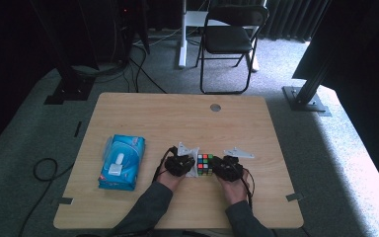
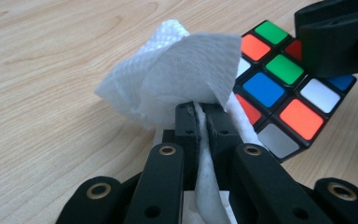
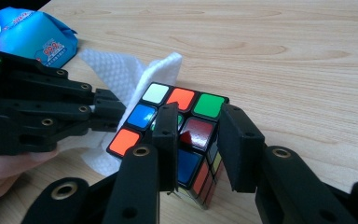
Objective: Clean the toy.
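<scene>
One Rubik's cube, set at lower centre of the high view on the wooden surface, is being wiped. The right hand-held gripper straddles a cube corner, jaws seemingly gripping it, though contact is hard to confirm. The left hand-held gripper is clenched on a white wet wipe, pressed against the cube's side. The blue wipes pack lies at left. Wiping looks under way; several faces likely remain.

Scrambled puzzle cube upright on the table, crumpled white tissue touching its side.
</scene>
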A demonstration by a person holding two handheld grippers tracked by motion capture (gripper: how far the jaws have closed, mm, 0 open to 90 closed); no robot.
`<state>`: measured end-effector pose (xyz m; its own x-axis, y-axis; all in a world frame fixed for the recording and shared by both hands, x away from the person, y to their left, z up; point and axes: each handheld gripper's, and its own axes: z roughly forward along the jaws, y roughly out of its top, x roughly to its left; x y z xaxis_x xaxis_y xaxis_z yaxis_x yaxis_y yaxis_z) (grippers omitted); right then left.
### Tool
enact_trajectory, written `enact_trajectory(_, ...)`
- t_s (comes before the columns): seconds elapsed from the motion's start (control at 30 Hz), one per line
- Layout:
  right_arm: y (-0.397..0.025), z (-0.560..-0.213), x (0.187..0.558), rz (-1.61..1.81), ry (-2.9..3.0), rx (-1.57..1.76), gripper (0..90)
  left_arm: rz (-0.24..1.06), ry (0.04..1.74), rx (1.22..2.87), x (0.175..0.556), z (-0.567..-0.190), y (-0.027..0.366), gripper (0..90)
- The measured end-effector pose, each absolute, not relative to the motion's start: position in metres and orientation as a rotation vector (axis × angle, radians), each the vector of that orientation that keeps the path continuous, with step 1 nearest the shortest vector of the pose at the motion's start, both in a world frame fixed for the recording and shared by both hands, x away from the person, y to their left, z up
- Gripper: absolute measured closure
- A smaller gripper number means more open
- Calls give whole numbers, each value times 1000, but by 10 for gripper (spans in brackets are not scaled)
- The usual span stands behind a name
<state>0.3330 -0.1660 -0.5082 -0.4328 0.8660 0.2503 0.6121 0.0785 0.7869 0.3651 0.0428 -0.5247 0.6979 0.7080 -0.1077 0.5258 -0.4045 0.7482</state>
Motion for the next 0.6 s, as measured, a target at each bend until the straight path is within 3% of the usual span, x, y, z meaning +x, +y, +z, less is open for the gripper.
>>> enact_trajectory(0.6, -166, -508, 333, 1283, 2079, 1488, 698, 245, 873, 2022, 349, -511, 49, 860)
